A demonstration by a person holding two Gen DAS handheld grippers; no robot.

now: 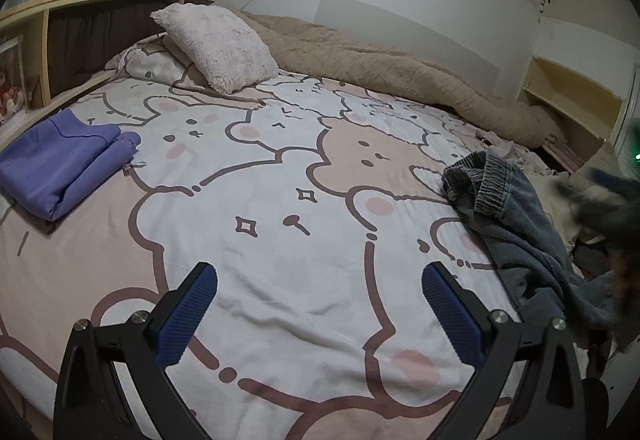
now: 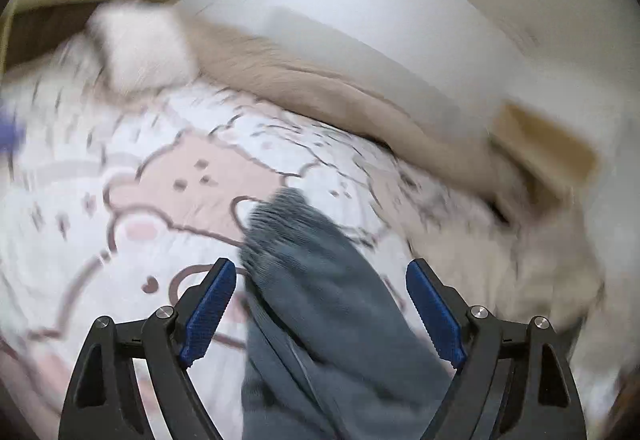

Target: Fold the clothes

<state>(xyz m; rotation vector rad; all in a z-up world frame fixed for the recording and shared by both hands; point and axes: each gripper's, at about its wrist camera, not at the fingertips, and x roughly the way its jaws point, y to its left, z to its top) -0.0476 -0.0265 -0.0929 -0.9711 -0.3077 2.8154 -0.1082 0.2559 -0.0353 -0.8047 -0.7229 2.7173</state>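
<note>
While right view blurs, left shows folded purple garment (image 1: 60, 167).

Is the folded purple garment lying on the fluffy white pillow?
No: the folded purple garment lies flat on the cartoon-print bedsheet, apart from the fluffy white pillow.

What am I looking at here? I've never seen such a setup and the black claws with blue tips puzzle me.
Those claws are hand-held grippers, one in each of a person's hands, each with a wide-angle camera looking along its fingers. The left gripper hangs open over a bed sheet printed with bears. A folded purple garment lies at its left, an unfolded grey garment at its right. The right gripper's blurred view shows that grey garment lying between open jaws, not pinched.
</note>
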